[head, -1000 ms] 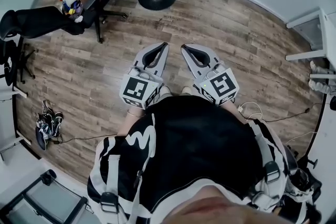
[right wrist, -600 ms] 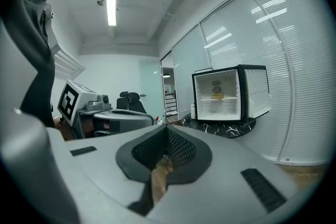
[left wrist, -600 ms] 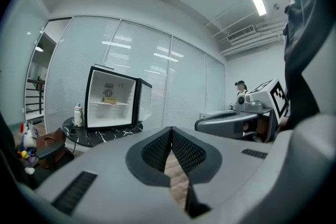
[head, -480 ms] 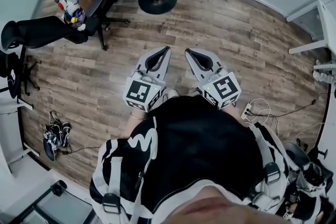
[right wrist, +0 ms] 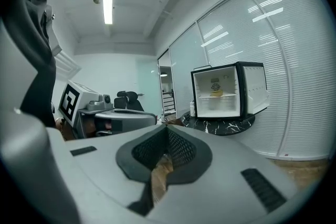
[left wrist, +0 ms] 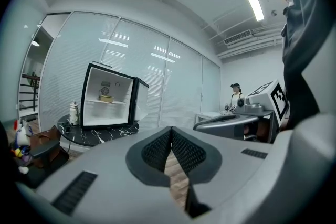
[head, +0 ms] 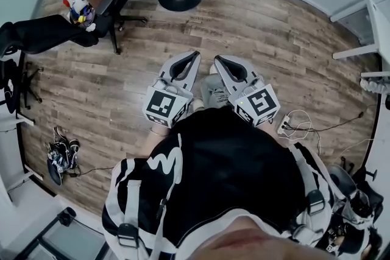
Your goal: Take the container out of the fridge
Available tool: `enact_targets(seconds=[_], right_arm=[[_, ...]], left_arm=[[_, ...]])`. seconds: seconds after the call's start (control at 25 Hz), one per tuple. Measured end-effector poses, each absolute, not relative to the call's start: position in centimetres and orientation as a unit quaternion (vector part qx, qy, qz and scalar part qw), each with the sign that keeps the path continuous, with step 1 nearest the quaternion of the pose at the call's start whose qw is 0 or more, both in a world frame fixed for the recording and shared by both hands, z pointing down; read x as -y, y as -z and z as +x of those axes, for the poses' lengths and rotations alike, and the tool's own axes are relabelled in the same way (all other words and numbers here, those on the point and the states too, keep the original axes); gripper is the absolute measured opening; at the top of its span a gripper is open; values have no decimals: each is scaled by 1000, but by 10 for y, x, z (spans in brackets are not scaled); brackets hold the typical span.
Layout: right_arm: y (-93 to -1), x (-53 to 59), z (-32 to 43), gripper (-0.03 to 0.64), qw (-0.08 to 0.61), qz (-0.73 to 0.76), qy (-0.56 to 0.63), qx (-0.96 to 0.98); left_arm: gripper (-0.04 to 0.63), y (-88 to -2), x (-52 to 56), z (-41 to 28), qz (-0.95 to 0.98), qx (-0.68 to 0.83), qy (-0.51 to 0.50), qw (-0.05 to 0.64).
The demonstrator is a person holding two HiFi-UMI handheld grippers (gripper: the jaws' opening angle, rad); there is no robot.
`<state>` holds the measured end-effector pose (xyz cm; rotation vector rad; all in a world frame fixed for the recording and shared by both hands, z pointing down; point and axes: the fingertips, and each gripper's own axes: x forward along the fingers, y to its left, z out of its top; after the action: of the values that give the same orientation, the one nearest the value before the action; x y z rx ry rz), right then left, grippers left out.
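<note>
The main risk, as I judge it, lies in the approach: both pairs of jaws are closed on nothing and the container point(left wrist: 106, 98) is far ahead of them, so if they reach the shelf pressed together like this they would only shove it toward the back wall or tip it. They must open wide first. The left gripper point(head: 195, 55) and right gripper point(head: 217, 59) are held side by side and close together, so they could knock each other inside the narrow fridge point(left wrist: 113, 113). The door point(right wrist: 257, 89) stands open to the right of the opening and the right jaws could clip it. A bottle point(left wrist: 73, 112) on the black marbled desk point(left wrist: 100, 134), just left of the fridge, could be knocked over by the left jaws. An office chair point(head: 100, 0) stands ahead and to the left of the jaws, near the desk, and could get in the way. The container is small and yellowish, on the upper shelf well ahead of both jaws. What it holds is too small to tell. I can make out nothing else stored in the fridge.
</note>
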<state>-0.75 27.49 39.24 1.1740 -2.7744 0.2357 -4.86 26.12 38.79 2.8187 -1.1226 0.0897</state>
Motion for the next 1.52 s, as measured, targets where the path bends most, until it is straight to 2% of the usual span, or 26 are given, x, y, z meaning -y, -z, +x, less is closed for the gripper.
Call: enact_targets(seconds=[1.52], right_arm=[[-386, -58, 15, 5, 75, 340, -88, 933]], left_arm=[[5, -382, -52, -26, 908, 415, -33, 53]])
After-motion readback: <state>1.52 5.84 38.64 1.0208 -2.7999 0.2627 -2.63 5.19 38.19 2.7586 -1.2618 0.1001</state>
